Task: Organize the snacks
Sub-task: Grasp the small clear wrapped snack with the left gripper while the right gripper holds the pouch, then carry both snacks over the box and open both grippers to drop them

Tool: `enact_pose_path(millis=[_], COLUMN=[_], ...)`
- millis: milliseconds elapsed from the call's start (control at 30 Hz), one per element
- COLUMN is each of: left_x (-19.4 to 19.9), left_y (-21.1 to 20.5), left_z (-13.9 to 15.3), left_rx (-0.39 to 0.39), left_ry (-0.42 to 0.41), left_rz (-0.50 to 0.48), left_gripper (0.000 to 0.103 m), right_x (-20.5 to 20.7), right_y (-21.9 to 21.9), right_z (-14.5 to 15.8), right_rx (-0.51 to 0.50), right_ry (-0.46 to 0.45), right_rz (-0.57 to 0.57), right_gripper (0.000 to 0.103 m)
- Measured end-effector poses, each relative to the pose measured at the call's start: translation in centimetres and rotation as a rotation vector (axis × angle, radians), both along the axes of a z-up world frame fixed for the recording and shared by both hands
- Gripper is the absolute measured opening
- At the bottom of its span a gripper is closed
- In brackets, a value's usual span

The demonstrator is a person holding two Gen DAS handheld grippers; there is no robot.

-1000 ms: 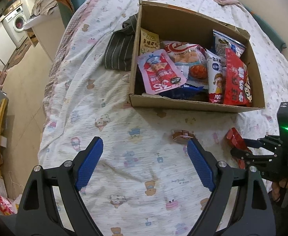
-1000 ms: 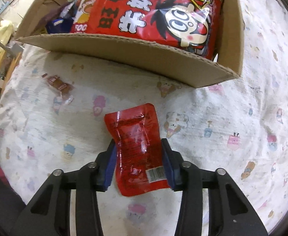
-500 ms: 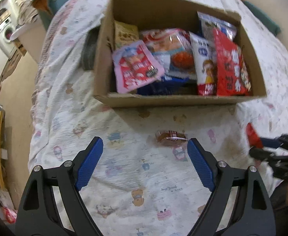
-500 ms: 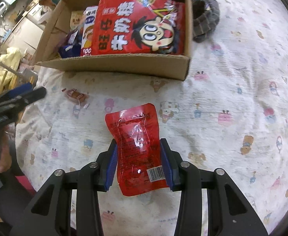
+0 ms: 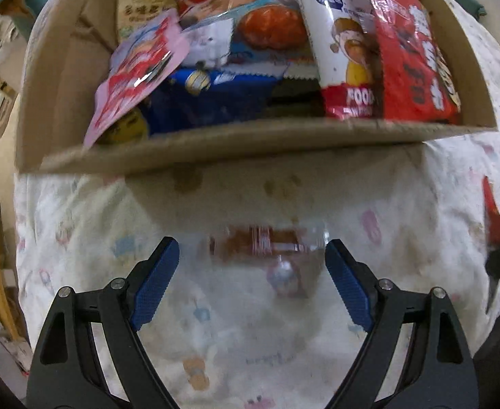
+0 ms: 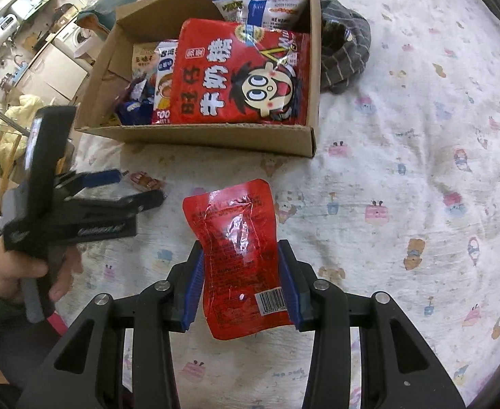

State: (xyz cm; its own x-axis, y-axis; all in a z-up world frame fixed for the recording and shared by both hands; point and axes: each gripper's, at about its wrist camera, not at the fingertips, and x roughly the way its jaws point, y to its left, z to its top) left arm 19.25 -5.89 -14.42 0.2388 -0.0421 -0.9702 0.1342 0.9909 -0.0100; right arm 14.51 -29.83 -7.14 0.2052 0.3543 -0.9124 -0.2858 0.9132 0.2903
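Observation:
A cardboard box [image 5: 195, 150] [image 6: 212, 136] full of snack bags sits on the patterned bedsheet. A small brown wrapped snack [image 5: 267, 243] [image 6: 144, 181] lies on the sheet just in front of the box. My left gripper [image 5: 251, 262] [image 6: 137, 189] hangs open right over that snack, one blue pad on each side, not touching it. My right gripper [image 6: 241, 272] is shut on a red foil pouch [image 6: 239, 252], held above the sheet; the pouch's edge [image 5: 492, 214] shows at the right rim of the left wrist view.
A striped grey garment [image 6: 343, 58] lies against the box's far right side. A hand and green sleeve [image 6: 8, 283] hold the left gripper. Beyond the bed's left edge are a washing machine [image 6: 76, 35], cabinets and clutter.
My left gripper has dropped and moved forward until the brown snack lies between its open fingers. My right gripper has lifted the red pouch up and back from the box.

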Motion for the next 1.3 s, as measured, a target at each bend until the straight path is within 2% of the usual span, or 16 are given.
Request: enact_pose_path(millis=[133, 200, 300, 367, 433, 733, 1133, 1300], left_x=[0.8, 0.9, 0.4, -0.1, -0.6, -3.4, -6.6, -7.7], left_y=[-0.8, -1.1, -1.4, -1.4, -1.7, 0.1, 3.0, 6.4], left_z=[-0.7, -0.9, -1.1, -1.1, -1.0, -0.3, 3.1, 5.3], left_rx=[0.01, 0.013, 0.019, 0.006, 0.021, -0.014, 0.013, 0.034], left_ry=[0.0, -0.006, -0.005, 0.001, -0.008, -0.013, -0.119, -0.165], left_rz=[-0.022, -0.025, -0.036, -0.036, -0.046, -0.039, 0.008, 0.043], left_gripper=[0.085, 0.081, 0.065, 0.046, 0.04, 0.038, 0.038, 0.037], right_x=[-0.2, -0.3, -0.4, -0.3, -0.3, -0.4, -0.7, -1.0], right_y=[0.2, 0.2, 0.0, 0.1, 0.4, 1.5, 4.4, 6.0], right_z=[-0.2, -0.3, -0.4, -0.4, -0.2, 0.1, 0.2, 1.2], right_rx=[0.0, 0.002, 0.001, 0.0, 0.0, -0.001, 0.008, 0.027], right_ry=[-0.002, -0.003, -0.001, -0.004, -0.009, -0.022, -0.032, -0.052], right_rz=[-0.007, -0.009, -0.013, -0.012, -0.005, 0.013, 0.059, 0.077], right_gripper=[0.043, 0.043, 0.043, 0.043, 0.043, 0.043, 0.043, 0.043])
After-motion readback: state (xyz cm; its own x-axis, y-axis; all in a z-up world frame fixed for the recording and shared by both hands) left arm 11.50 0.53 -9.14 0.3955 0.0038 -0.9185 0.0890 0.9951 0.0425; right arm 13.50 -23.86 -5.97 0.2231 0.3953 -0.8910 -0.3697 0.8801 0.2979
